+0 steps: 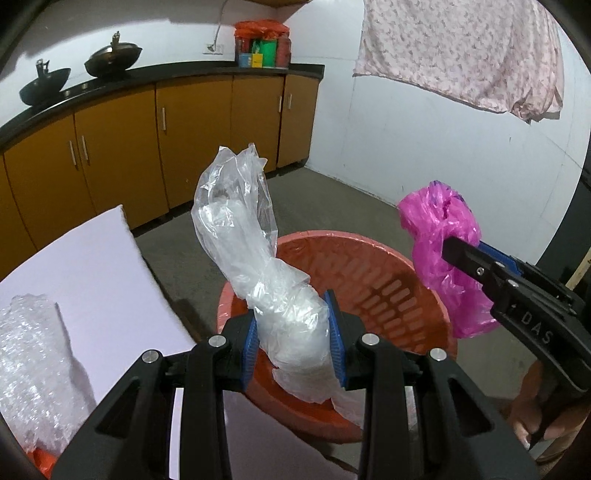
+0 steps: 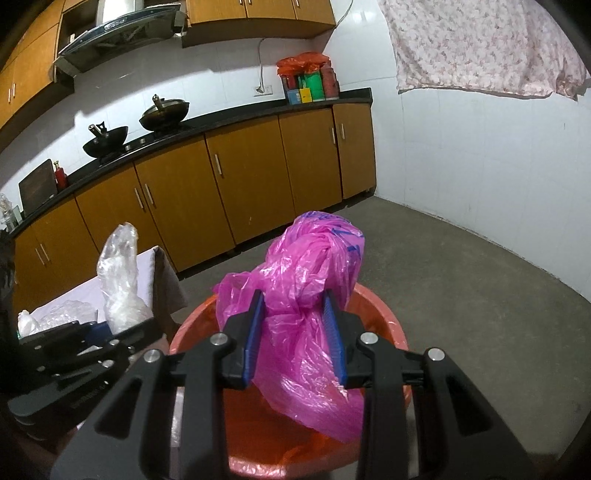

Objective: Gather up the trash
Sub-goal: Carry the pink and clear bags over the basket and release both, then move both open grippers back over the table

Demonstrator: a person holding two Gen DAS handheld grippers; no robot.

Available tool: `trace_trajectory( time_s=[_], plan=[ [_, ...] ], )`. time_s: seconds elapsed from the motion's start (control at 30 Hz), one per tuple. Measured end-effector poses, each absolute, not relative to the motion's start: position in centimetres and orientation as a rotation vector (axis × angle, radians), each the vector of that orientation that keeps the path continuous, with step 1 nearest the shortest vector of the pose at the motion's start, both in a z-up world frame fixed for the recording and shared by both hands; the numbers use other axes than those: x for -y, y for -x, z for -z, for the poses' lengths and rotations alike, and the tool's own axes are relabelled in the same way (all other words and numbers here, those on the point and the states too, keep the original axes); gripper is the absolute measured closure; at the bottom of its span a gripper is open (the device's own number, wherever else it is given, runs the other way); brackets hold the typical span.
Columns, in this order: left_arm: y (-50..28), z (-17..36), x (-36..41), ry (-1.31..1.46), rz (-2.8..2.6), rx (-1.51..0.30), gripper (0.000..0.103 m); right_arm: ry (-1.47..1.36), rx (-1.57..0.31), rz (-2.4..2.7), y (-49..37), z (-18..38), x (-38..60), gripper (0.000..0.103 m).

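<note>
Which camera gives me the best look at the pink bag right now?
Right wrist view: the pink bag fills the centre, clamped in the right gripper above the orange basket. The left wrist view shows it smaller, at the right edge.

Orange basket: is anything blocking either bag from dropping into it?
Nothing visible. The left gripper holds the clear plastic bag and the right gripper the pink bag over the orange basket, whose open mouth lies directly below.

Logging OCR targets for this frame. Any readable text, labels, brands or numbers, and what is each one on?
"DAS": embossed on the right gripper body, left wrist view.
Blue print on the pink bag: crumpled, unreadable.
Range hood front marking: too small.
Coloured containers on the counter: labels blurred.
Left gripper side marking: blurred.
</note>
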State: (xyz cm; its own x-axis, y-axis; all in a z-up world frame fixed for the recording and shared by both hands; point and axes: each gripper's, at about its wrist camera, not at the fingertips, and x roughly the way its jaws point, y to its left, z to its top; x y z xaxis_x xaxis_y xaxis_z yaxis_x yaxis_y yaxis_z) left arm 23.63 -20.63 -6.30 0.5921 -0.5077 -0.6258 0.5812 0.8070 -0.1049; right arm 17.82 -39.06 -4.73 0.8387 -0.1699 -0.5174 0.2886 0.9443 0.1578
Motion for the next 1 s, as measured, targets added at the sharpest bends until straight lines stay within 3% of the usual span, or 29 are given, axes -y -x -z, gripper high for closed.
trace_trajectory(
  time_s=[0.4, 0.6, 1.0],
  plan=[
    [-24.8, 7.2, 21.9, -0.131, 0.658, -0.711, 0.069, -0.266, -0.505, 0.250, -19.0, 5.1, 40.0, 0.069],
    [-24.9, 7.4, 22.2, -0.144, 0.665, -0.711, 0.049, -0.275, -0.496, 0.243, -19.0, 5.3, 39.8, 0.062],
    [-24.6, 6.5, 19.0, -0.086, 0.588, -0.703, 0.047, -0.273, -0.492, 0.261, -18.1, 4.7, 39.6, 0.058]
  ],
)
